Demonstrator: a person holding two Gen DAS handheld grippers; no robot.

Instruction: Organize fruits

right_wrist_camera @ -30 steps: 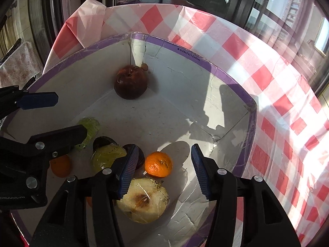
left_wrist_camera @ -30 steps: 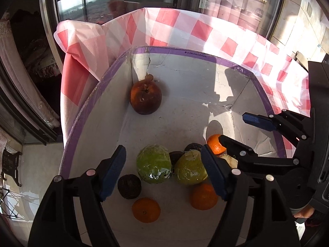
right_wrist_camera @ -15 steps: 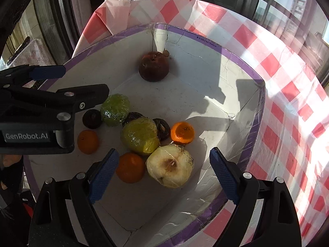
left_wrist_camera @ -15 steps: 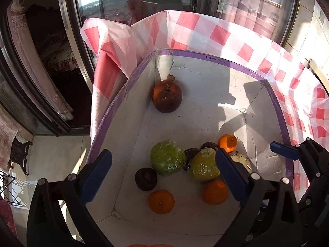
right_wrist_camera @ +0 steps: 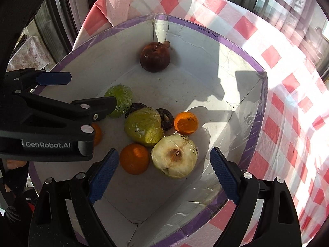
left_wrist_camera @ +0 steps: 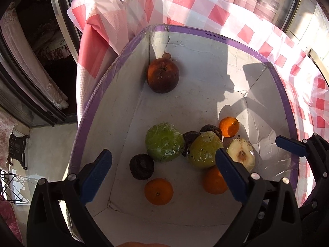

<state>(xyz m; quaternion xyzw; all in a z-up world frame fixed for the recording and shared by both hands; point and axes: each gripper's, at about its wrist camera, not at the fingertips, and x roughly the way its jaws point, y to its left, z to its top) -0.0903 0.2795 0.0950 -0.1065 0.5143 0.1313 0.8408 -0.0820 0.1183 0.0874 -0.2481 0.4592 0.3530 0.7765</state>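
While all fruit we see sits inside the box point(left_wrist_camera: 281, 94), clustered mid-frame, we hold left gripper point(left_wrist_camera: 162, 177) and right gripper point(right_wrist_camera: 162, 175) wide, empty; progress unclear.

Bare box floor point(right_wrist_camera: 185, 86) between far apple point(right_wrist_camera: 155, 56) and near fruit cluster point(right_wrist_camera: 144, 127), seemingly unobstructed.

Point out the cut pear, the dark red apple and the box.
cut pear point(right_wrist_camera: 174, 157): right wrist view, on its cut face beside the core.
dark red apple point(left_wrist_camera: 162, 76): left wrist view, on its top.
box point(right_wrist_camera: 207, 30): right wrist view, on its purple far rim.
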